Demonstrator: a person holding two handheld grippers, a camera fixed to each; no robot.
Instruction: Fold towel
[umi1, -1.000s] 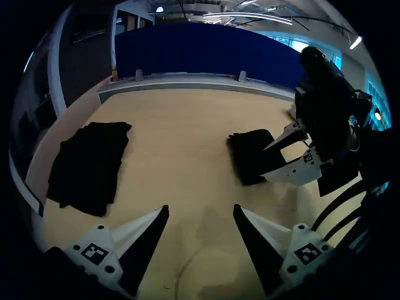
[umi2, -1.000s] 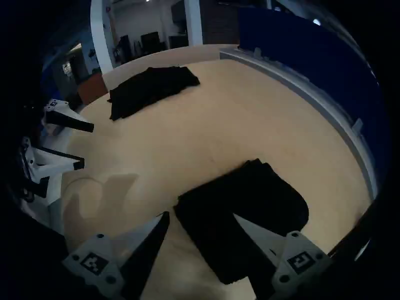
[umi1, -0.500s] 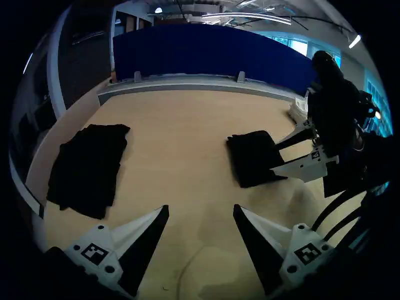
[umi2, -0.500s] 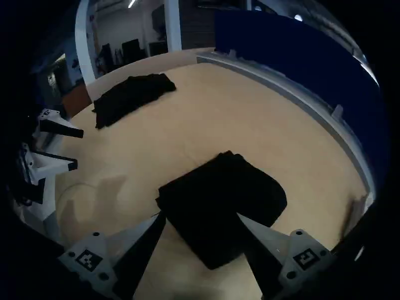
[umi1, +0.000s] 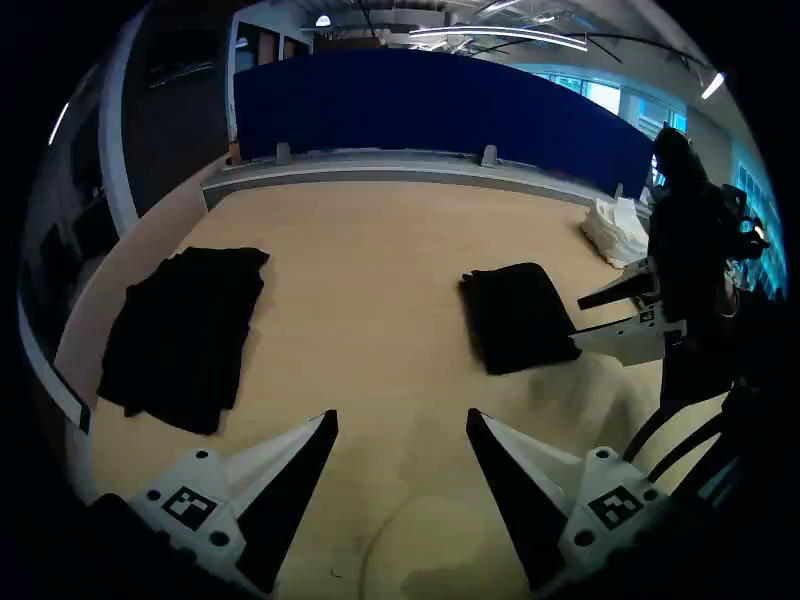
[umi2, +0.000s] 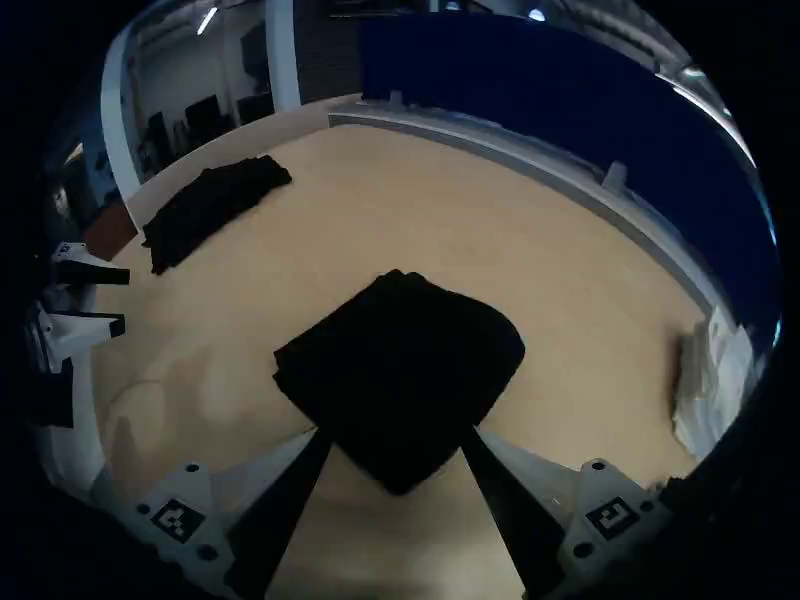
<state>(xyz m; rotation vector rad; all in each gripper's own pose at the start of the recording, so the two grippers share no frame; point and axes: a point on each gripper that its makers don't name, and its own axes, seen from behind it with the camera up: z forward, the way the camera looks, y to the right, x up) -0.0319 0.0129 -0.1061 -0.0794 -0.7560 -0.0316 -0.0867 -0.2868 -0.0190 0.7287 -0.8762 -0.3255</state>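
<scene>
Item under inspection: a dark folded towel (umi2: 400, 375) lying flat on the tabletop (umi1: 370, 260), right of centre in the left gripper view. A second towel (umi1: 185, 335), also dark, lies loosely spread and well apart from it near the left edge. It looks like the piece not yet folded.

Left gripper (umi1: 400, 415): jaws apart, empty, over bare tabletop between the two towels.

Right gripper (umi2: 392, 435): jaws apart, holding nothing, fingers flanking the near corner of the folded towel. Contact cannot be confirmed.

A white cloth stack (umi2: 705, 385) sits near the far right edge.

Handling assessment: the cloth appears soft, light and limp. It will probably sag and drag if lifted at one point only. Recommended hold: pinch two adjacent corners of the second towel along one edge, one per gripper, low to the surface.
</scene>
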